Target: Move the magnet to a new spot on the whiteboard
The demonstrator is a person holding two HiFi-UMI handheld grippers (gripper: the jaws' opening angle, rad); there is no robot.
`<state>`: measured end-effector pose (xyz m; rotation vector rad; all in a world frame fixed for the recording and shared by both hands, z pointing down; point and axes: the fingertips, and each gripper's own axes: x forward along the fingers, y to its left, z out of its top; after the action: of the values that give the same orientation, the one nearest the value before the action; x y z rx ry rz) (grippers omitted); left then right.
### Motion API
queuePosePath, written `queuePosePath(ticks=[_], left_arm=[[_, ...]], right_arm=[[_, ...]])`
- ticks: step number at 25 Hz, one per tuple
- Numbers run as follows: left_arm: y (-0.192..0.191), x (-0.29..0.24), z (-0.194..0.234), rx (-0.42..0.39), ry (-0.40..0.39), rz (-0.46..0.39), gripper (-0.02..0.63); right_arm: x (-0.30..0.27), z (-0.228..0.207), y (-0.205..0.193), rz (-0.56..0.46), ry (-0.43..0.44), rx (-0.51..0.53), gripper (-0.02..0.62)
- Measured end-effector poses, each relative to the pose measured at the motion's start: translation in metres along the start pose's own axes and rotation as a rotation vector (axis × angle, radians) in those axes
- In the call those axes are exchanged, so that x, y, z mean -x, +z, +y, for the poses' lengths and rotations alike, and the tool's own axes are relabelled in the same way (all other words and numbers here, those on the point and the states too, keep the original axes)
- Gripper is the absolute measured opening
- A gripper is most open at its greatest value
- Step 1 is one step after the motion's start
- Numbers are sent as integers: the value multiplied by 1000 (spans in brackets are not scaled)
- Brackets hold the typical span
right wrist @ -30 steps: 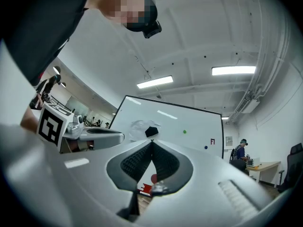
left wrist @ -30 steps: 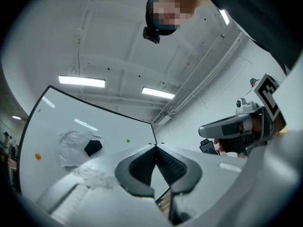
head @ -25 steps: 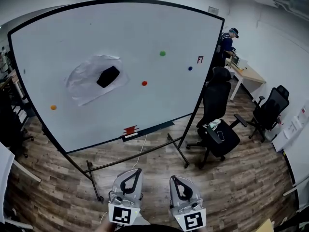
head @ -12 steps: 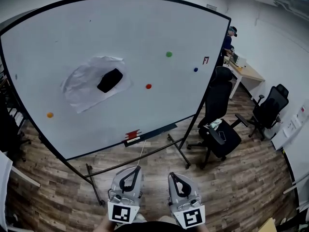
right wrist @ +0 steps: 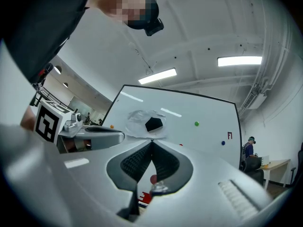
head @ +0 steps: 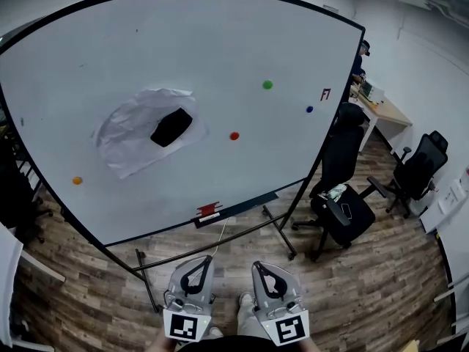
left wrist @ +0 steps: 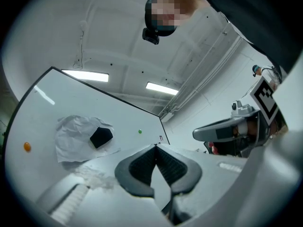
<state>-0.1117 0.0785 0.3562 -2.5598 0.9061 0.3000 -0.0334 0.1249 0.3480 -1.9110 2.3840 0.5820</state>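
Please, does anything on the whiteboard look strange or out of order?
Yes. A crumpled white sheet clings to the whiteboard left of centre, under a tilted black block. The sheet is wrinkled and lopsided. The coloured round magnets look ordinary.

Whiteboard (head: pixel 220 42) mark (head: pixel 325 94): txt illegible.

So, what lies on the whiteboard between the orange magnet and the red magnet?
A crumpled white sheet with a black piece on it; the head view shows this.
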Motion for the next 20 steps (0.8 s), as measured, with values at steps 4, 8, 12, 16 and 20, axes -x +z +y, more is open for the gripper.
queuePosePath(ticks=[4, 8, 12, 16, 20], left_arm=[[-10, -15, 16, -4, 42, 16, 2], [-22, -36, 29, -24, 79, 36, 2], [-36, -55, 40, -35, 105, 54, 2], [-51, -77, 54, -59, 130, 81, 2], [-60, -101, 62, -74, 156, 95, 2]], right_arm=[[-25, -10, -8, -9, 37, -12, 2], [-53, -28, -19, -24, 68, -26, 2], [-80, -48, -36, -15, 90, -34, 2], [-108, -70, -46, -36, 103, -48, 2], [-130, -89, -58, -37, 127, -57, 2]])
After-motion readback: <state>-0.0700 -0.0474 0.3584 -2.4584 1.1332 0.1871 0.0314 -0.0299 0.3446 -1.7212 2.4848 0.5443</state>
